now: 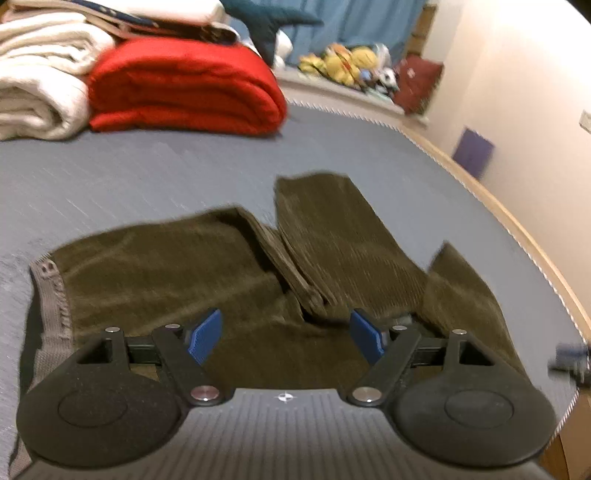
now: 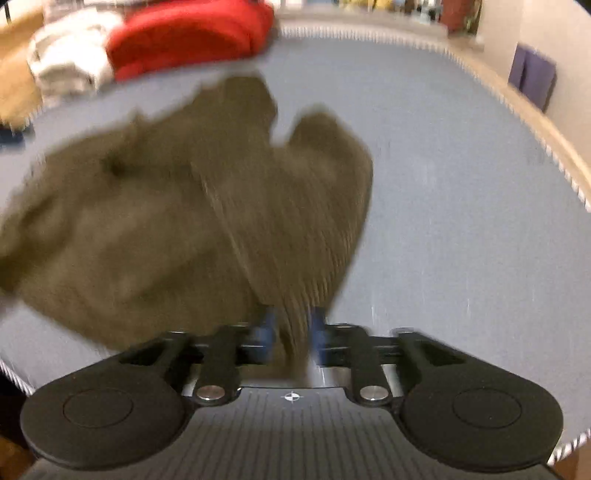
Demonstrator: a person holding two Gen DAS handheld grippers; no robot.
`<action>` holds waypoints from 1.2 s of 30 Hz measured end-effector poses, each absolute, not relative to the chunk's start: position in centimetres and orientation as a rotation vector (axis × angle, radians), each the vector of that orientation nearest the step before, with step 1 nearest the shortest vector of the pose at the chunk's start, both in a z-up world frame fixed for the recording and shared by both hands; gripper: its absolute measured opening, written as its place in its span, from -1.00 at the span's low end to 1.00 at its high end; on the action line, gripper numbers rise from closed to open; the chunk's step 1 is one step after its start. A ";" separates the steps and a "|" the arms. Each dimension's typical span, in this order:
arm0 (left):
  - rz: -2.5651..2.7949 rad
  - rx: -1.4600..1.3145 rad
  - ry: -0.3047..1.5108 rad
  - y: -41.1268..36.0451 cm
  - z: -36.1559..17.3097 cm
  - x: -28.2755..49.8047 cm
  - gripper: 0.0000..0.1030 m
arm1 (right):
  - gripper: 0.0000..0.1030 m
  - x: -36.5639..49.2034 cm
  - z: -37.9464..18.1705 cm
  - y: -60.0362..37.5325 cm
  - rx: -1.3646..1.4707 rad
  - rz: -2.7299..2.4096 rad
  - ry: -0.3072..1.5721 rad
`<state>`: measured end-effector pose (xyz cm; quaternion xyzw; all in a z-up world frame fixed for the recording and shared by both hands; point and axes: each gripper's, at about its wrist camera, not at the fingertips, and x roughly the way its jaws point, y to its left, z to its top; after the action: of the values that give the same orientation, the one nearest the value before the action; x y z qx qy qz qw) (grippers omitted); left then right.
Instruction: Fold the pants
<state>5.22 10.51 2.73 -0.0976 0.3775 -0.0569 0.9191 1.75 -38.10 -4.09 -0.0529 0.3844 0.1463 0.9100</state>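
Pants (image 1: 207, 266) olive corduroy, no legible txt

1. Grey-blue bed surface (image 1: 147, 166) fills my view, edged by a pale wooden frame (image 1: 517, 218).
2. Cream wall (image 1: 517, 92) at right.
3. Blue curtain (image 1: 369, 22) behind a ledge (image 1: 332, 88).
4. Folded red blanket (image 1: 184, 85) beside white blankets (image 1: 37, 74).
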 end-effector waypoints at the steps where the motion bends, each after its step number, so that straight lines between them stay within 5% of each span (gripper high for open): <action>1: -0.133 -0.199 0.796 10.2 2.2 5.3 0.49 | 0.16 2.0 -3.7 -37.3 -0.119 0.293 0.747; 3: -0.170 -0.184 0.848 9.5 0.7 5.3 -0.10 | 0.17 3.3 -3.7 -35.4 -0.117 0.313 0.702; 4: -0.187 -0.173 0.876 9.2 -0.1 5.3 -0.61 | 0.17 4.2 -4.0 -34.1 -0.124 0.326 0.688; 5: -0.203 -0.161 0.907 8.8 -1.0 5.3 -0.78 | 0.17 5.0 -4.5 -32.8 -0.140 0.337 0.671; 15: -0.173 -0.005 0.996 8.2 -4.7 5.1 -0.75 | 0.18 12.5 -11.3 -19.5 -0.547 0.341 0.690; 18: -0.168 -0.020 0.979 8.8 -4.0 5.4 -0.75 | -0.28 13.0 -11.9 -19.2 -0.622 0.310 0.701; 19: -0.169 -0.026 0.975 9.0 -3.7 5.5 -0.75 | -0.81 13.2 -11.3 -20.1 -0.578 0.306 0.707; 20: -0.172 -0.030 0.972 9.1 -3.4 5.6 -0.75 | -0.87 13.3 -10.5 -21.1 -0.523 0.290 0.692; 29: -0.229 -0.056 0.917 7.9 -1.0 5.4 -0.75 | -0.89 4.5 -1.1 -41.4 0.039 -0.277 0.422; 36: -0.239 -0.043 0.919 6.7 -1.2 5.6 -0.69 | -0.88 -1.5 -8.9 -56.2 0.605 -0.802 0.744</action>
<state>5.59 6.66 -1.16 -0.0205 0.4424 -0.1150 0.8892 -1.52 -56.20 -8.95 0.2834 0.3483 -0.3753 0.8109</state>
